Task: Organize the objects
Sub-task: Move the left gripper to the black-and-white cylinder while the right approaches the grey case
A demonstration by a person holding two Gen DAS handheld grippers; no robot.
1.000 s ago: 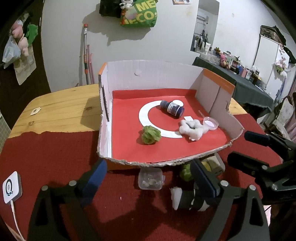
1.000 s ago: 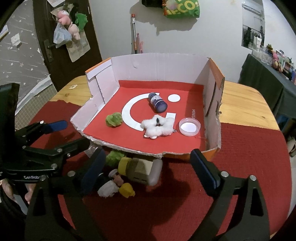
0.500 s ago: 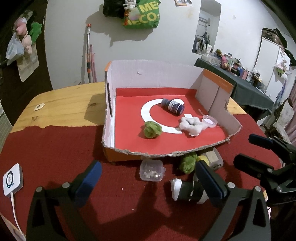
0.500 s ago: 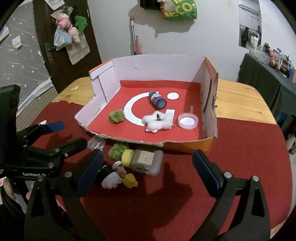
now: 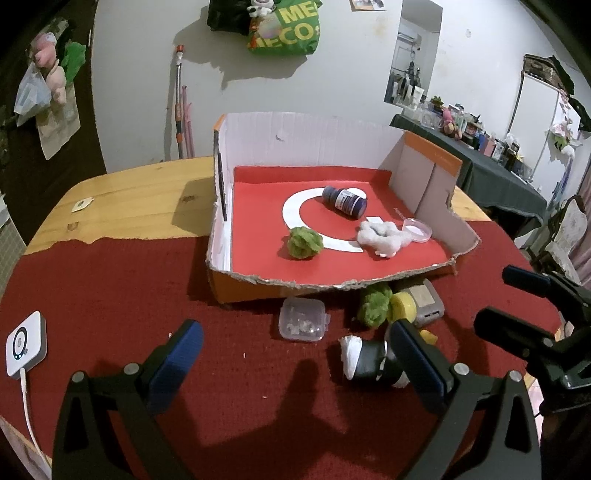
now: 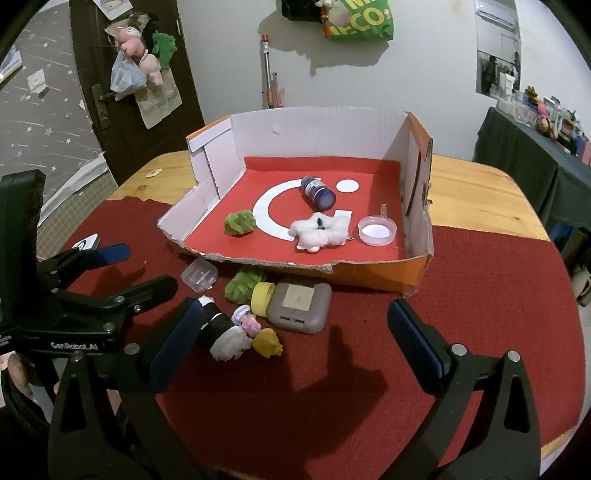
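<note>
White-walled room, green shopping bag (image 5: 284,27) hung high on the wall, dark door (image 6: 122,92) at left with plush toys in a plastic bag. Wooden table (image 5: 129,199) half covered by a red cloth (image 6: 461,295).

On the cloth and wood, a torn cardboard box (image 6: 325,129), red-lined, open toward the cameras. Inside it: a dark blue bottle (image 6: 318,193) lying on its side, a white cotton tuft (image 6: 320,230) near the front, a green fuzzy ball (image 6: 240,222) to the left, a shallow clear dish (image 6: 377,230) by the right wall.

Just outside the torn front edge, a cluster still on the cloth: grey case (image 6: 300,307) with a yellow cap (image 6: 261,298) against its left end, second green fuzzy ball (image 6: 242,285) beside that, small clear plastic box (image 6: 199,275) further left, black-and-white figure (image 6: 221,334) lying flat, tiny pink-and-white toy (image 6: 247,322) and a yellow lump (image 6: 267,342) touching it.

Left gripper (image 5: 295,354) hovering low over the cloth, wide apart, nothing between the blue pads; right finger (image 5: 413,354) overlapping the black-and-white figure in view. Right gripper (image 6: 295,332) likewise spread wide and empty, left finger (image 6: 177,332) just beside the figure.

White square device (image 5: 24,341) with cable at the cloth's left edge.
</note>
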